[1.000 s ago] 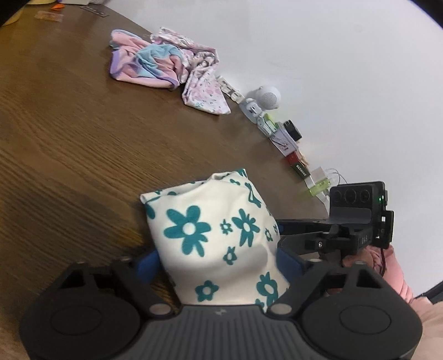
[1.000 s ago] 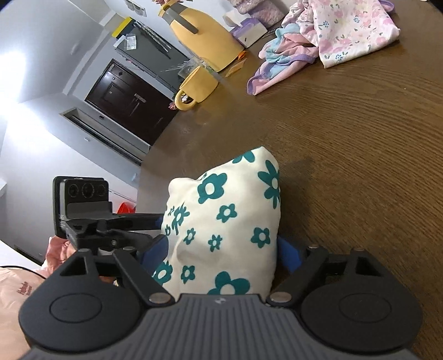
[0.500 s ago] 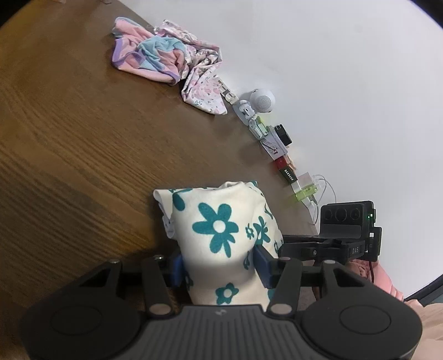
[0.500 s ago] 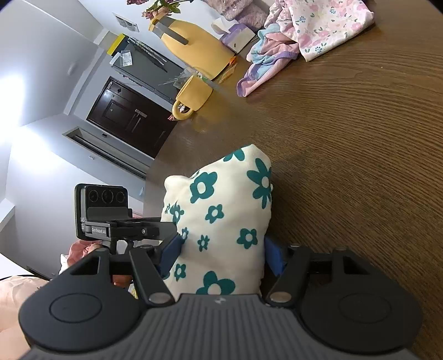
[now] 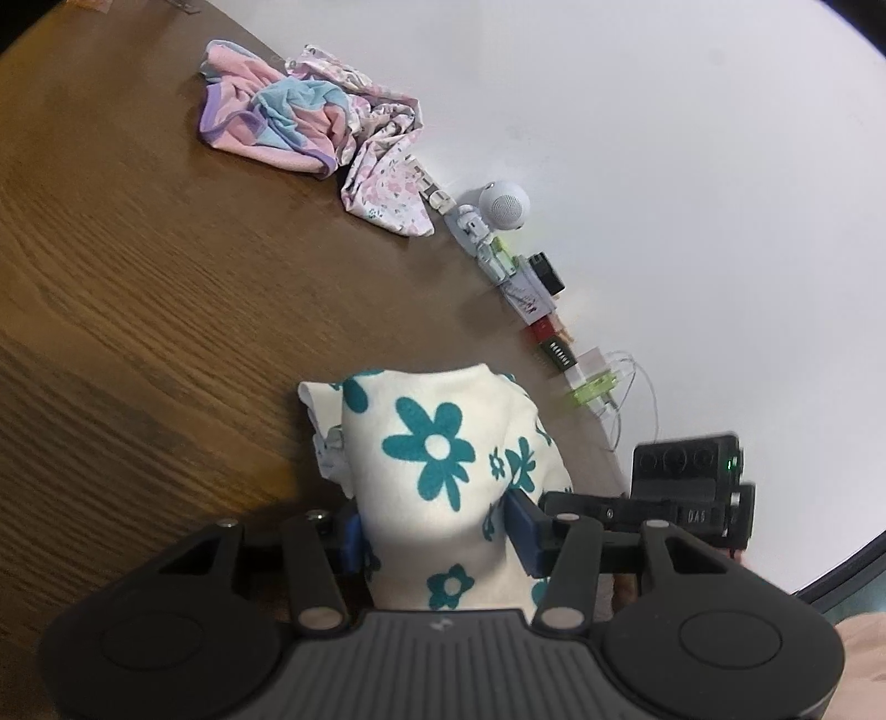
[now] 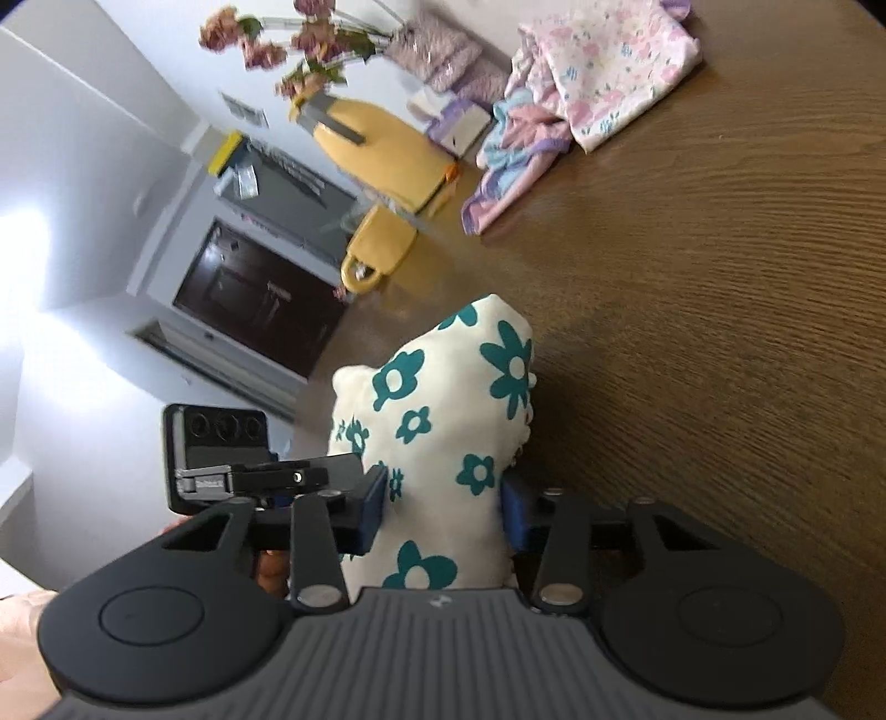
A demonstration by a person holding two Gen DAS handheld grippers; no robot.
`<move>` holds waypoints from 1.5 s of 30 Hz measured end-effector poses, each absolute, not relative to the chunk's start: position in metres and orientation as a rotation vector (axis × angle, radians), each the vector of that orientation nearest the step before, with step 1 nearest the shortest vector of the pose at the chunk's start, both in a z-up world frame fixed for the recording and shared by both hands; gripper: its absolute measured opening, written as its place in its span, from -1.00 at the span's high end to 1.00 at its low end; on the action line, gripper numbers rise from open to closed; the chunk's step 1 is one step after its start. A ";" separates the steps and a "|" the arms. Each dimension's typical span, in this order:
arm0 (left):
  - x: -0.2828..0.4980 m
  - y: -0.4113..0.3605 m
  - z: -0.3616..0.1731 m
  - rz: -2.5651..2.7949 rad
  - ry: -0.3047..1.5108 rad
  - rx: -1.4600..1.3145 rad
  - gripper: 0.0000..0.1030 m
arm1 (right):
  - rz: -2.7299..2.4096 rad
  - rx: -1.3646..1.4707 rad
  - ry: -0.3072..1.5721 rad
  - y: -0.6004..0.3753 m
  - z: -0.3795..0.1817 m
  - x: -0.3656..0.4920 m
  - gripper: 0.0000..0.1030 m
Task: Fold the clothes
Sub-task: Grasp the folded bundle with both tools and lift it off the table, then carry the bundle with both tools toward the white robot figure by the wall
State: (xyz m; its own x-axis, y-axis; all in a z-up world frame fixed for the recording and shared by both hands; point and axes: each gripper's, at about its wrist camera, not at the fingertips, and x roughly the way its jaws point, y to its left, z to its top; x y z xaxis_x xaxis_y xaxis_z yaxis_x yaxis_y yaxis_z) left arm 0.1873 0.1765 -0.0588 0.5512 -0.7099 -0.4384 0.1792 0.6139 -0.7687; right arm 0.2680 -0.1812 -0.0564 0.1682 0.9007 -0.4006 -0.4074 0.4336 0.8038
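Left wrist view. Left gripper (image 5: 437, 531), jaws clamped on cream garment with teal flowers (image 5: 437, 459); blue pads pressed into cloth on both sides, closer together than a second ago. Garment bunched and raised above wooden tabletop (image 5: 138, 288), narrower between the pads than before. Right gripper (image 5: 686, 498) just beside, at lower right. Pink, blue and purple crumpled garment (image 5: 266, 122) far across tabletop, touching pale floral garment (image 5: 387, 171). Row of small items along tabletop edge by white wall: white round speaker (image 5: 504, 204), small boxes (image 5: 531, 288), green charger with white cables (image 5: 595, 390). Whole scene shifted lower and rightward compared with earlier frame.

Right wrist view. Right gripper (image 6: 443, 507), jaws clamped on same flowered garment (image 6: 443, 421), gap tighter than a second ago. Left gripper (image 6: 243, 459) close at left, nearer than earlier. Floral garment (image 6: 609, 66) and pink-blue garment (image 6: 515, 149) at far side of tabletop (image 6: 720, 332). Yellow bag (image 6: 382, 155), tissue box (image 6: 459, 119), dried flowers (image 6: 299, 39) beyond.
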 end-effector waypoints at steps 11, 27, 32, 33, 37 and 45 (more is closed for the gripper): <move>0.228 0.163 -0.015 -0.629 0.699 -0.699 0.05 | 0.969 0.636 0.866 -0.194 -0.017 0.294 0.23; 0.428 0.080 0.030 -0.651 0.684 -0.610 0.07 | 0.775 0.707 0.656 -0.263 0.012 0.422 0.23; 0.490 0.029 -0.001 -0.666 0.736 -0.635 0.09 | 0.657 0.787 0.633 -0.314 -0.015 0.462 0.23; 0.500 0.020 -0.008 -0.670 0.748 -0.642 0.09 | 0.633 0.798 0.633 -0.322 -0.020 0.469 0.23; 0.533 -0.009 -0.032 -0.677 0.794 -0.638 0.09 | 0.566 0.818 0.645 -0.353 -0.041 0.490 0.23; 0.560 -0.042 -0.055 -0.688 0.824 -0.587 0.09 | 0.491 0.833 0.660 -0.388 -0.064 0.514 0.23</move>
State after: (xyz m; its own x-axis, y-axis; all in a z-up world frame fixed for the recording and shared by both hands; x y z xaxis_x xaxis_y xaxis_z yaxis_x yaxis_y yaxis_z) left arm 0.5601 -0.0425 -0.0551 0.4922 -0.7421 -0.4549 0.3157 0.6392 -0.7012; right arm 0.5139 -0.3876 -0.0643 0.6986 0.6313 -0.3367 -0.1417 0.5834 0.7997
